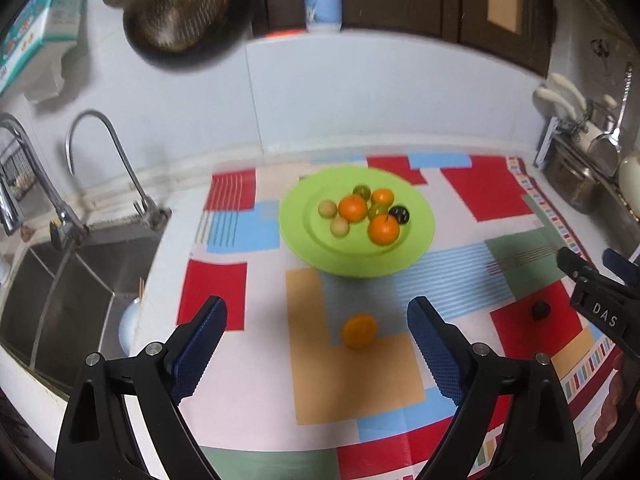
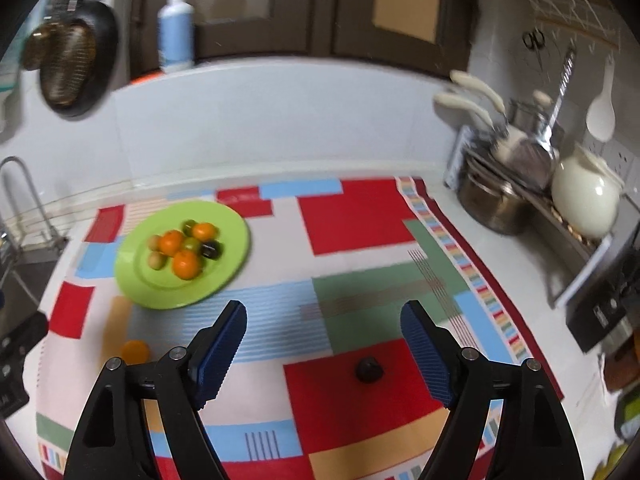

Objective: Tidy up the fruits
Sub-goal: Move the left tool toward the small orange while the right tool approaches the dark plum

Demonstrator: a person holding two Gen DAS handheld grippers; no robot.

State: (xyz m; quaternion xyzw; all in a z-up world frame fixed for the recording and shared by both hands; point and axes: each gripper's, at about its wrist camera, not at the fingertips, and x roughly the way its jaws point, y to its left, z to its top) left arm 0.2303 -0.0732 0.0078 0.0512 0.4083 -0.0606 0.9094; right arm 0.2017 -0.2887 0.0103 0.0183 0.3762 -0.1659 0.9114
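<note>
Both tongs stood wide open and held nothing. The left gripper (image 1: pixel 318 320) hovered above the patchwork mat (image 1: pixel 472 188), its blue pads (image 1: pixel 200 344) spread either side of a loose orange (image 1: pixel 359 331) that lay on a tan patch, between the fingers in that view but not touched by them. The right gripper (image 2: pixel 324 326) hung over the mat's right half, and a small dark fruit (image 2: pixel 369 369) sat alone on a red square between its fingers, likewise untouched.

From the loose orange, the green plate (image 1: pixel 416 236) lay near at twelve o'clock. On it were piled three oranges (image 1: pixel 352 207), pale yellowish fruits (image 1: pixel 327 209), greenish ones (image 1: pixel 362 191) and one dark fruit (image 1: pixel 399 214), all crowded together toward the plate's middle. From the plate the lone dark fruit on the red square lay well off at about four o'clock.

A sink (image 1: pixel 92 264) with a curved tap (image 1: pixel 100 148) stood at nine o'clock of the mat. A pan (image 1: pixel 180 12) hung on the wall at eleven, a pump bottle (image 2: pixel 175 24) stood on the ledge behind, and a rack of utensils (image 2: pixel 516 152) with a cream kettle (image 2: pixel 586 196) stood at two o'clock
</note>
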